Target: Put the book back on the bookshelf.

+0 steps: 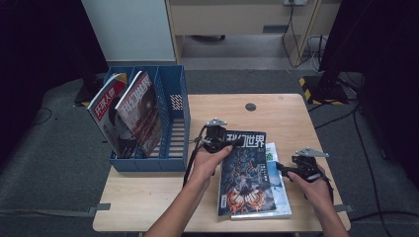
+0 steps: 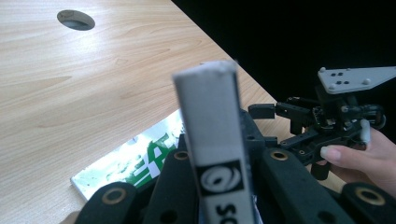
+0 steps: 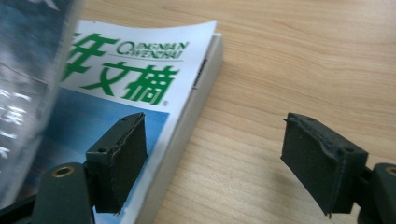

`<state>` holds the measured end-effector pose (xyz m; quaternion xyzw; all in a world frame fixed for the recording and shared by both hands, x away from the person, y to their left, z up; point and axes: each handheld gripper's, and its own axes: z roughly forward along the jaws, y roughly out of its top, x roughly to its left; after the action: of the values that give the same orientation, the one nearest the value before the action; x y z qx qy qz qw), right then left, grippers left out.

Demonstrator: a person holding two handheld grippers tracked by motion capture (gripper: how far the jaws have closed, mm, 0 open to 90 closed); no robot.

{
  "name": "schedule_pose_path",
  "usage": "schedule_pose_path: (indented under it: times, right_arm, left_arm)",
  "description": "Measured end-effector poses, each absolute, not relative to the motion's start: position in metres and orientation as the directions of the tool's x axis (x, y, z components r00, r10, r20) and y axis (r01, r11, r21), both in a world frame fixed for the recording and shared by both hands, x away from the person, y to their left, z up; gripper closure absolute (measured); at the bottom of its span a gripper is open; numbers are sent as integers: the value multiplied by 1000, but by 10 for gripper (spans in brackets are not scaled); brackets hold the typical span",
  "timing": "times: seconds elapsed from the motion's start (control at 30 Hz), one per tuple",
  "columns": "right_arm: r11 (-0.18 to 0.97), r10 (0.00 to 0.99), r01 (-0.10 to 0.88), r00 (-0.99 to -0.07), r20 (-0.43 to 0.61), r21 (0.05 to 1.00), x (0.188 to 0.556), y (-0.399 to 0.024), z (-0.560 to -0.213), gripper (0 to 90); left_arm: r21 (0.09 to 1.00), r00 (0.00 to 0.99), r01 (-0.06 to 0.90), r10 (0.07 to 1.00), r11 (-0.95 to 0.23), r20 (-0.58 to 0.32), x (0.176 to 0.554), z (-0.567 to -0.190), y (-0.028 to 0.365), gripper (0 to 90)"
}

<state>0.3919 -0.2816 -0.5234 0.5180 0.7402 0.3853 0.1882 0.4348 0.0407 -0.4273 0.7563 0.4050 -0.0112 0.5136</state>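
Note:
A dark magazine (image 1: 243, 173) with a blue and orange cover lies on top of a white and green magazine (image 1: 277, 190) at the table's front middle. My left gripper (image 1: 236, 143) is shut on the dark magazine's far left corner. In the left gripper view its white spine (image 2: 212, 121) stands up between the jaws. My right gripper (image 1: 280, 168) hovers open at the right edge of the stack. In the right gripper view (image 3: 215, 154) one jaw is over the white and green magazine (image 3: 140, 74), the other over bare table. The lifted dark cover (image 3: 28, 93) blurs at the left.
A blue file holder (image 1: 175, 123) stands at the table's left, with two magazines (image 1: 106, 108) (image 1: 141, 111) leaning in its left slots. A round cable hole (image 1: 250, 106) sits at the table's far middle. Bare wood lies right of the stack.

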Motion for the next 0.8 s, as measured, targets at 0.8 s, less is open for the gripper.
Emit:
schedule_pose_path:
  times: [0.8]
  right_arm:
    - [149,950,669,-301,82,728,394,-299,-534,206]
  left_arm:
    - [833,729,533,579,-148,-364,421,-376,58,820]
